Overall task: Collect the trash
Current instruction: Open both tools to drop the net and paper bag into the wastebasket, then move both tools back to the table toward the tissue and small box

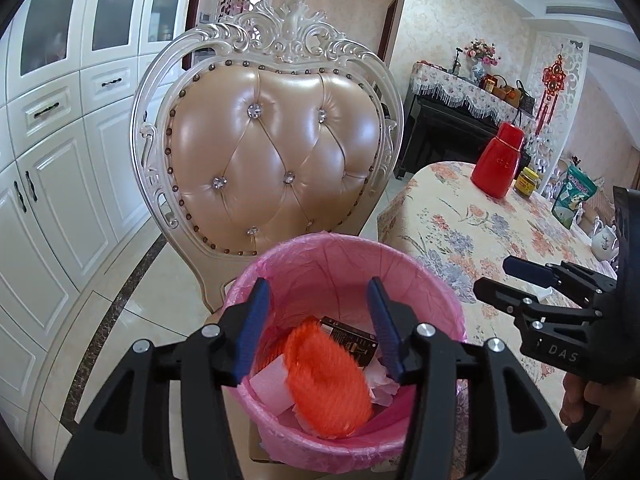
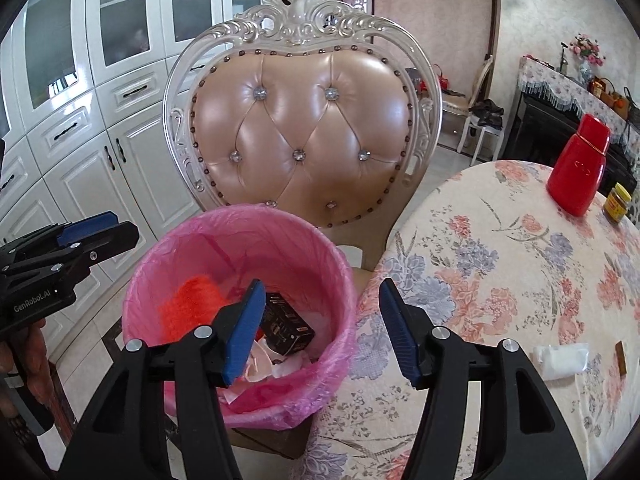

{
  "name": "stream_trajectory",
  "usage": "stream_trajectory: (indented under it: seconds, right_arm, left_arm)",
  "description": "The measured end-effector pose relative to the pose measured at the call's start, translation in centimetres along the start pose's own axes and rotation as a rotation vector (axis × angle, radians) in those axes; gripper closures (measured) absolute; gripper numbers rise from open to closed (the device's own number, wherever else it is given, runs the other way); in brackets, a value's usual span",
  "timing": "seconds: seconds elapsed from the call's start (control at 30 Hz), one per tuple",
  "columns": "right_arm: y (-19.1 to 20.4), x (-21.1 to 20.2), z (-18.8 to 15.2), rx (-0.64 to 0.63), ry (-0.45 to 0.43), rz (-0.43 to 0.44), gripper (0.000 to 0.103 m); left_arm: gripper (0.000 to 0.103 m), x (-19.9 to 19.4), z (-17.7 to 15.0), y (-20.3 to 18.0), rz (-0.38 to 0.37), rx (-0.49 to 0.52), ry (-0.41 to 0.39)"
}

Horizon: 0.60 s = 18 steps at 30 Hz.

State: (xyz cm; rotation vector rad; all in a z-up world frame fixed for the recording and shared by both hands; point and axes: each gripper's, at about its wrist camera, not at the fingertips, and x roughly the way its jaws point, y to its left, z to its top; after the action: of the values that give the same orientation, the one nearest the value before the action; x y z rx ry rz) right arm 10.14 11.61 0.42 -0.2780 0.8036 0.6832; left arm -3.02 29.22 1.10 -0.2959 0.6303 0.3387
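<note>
The remaining trash looks to be the white crumpled wrapper (image 2: 562,360) on the floral table (image 2: 500,264), at the lower right of the right wrist frame, just right of the right gripper (image 2: 320,332), which hangs open and empty over the table edge beside the pink-lined bin (image 2: 240,216). The wrapper's long axis runs roughly across the frame. The left gripper (image 1: 320,328), also open and empty, hovers over the bin at lower centre of its own view, so the right one is nearer. A small brown item (image 2: 621,357) beside the wrapper is cut by the rim and unclear. In the bin lie an orange net (image 1: 328,380) and a dark box (image 2: 286,326); what sits beneath is hidden.
</note>
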Motion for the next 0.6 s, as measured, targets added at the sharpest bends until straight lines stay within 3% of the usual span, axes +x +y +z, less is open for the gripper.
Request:
stream_trajectory:
  seconds: [0.6]
  right_arm:
    - [-5.0,-2.8,-1.9,0.061,-0.029,-0.058,0.038]
  left_arm:
    - [0.054,0.6,0.3,-3.5,-0.027,0.037,0.001]
